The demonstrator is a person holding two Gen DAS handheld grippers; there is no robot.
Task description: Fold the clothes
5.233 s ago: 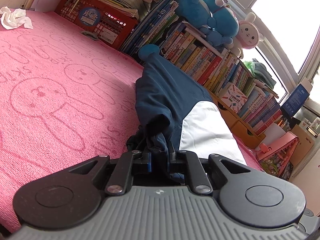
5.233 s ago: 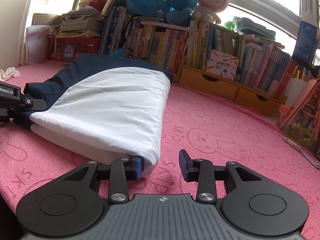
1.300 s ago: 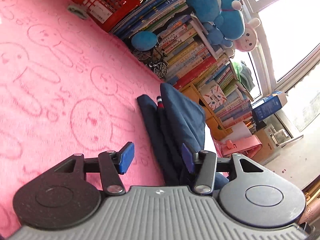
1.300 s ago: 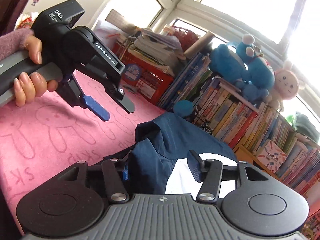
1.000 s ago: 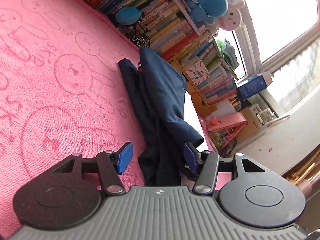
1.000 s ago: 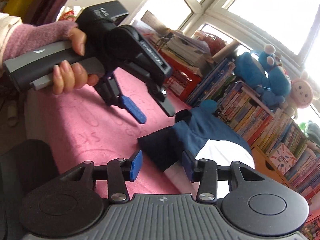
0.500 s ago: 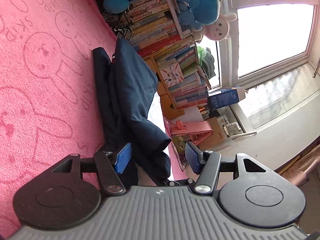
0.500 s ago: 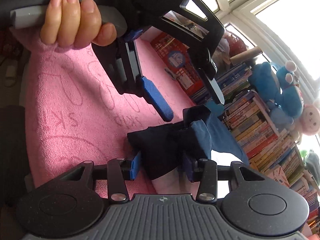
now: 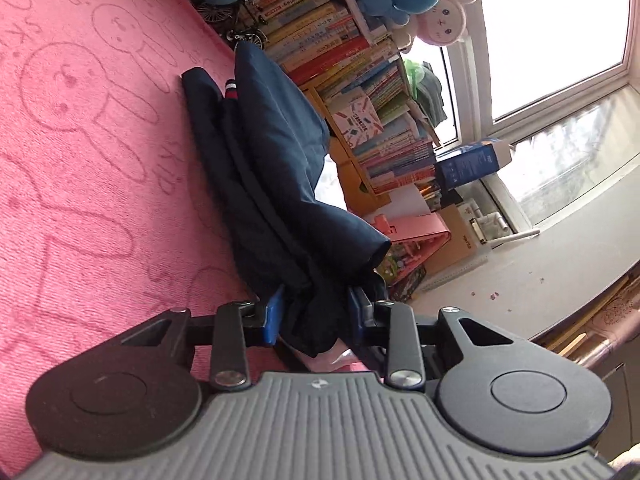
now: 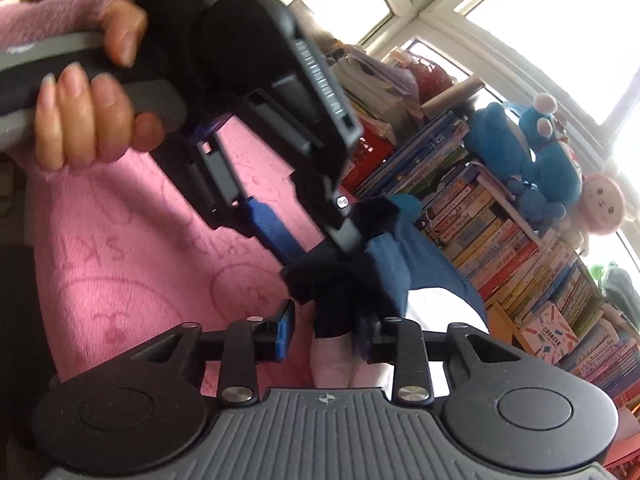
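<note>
I have the navy-and-white garment (image 9: pixel 276 168) lying on the pink rabbit-print surface (image 9: pixel 88 152), its bunched end between my left gripper (image 9: pixel 316 316), whose jaws are closing, and my right gripper (image 10: pixel 326 334), whose jaws are opening.

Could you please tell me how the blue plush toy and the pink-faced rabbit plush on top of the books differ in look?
The blue plush toy is bright blue and bulky, with white-tipped paws; the rabbit plush is smaller, with a pink hood around a pale face. The blue one sits nearer the red crate, the rabbit nearer the window. Both rest on top of the row of books.
</note>
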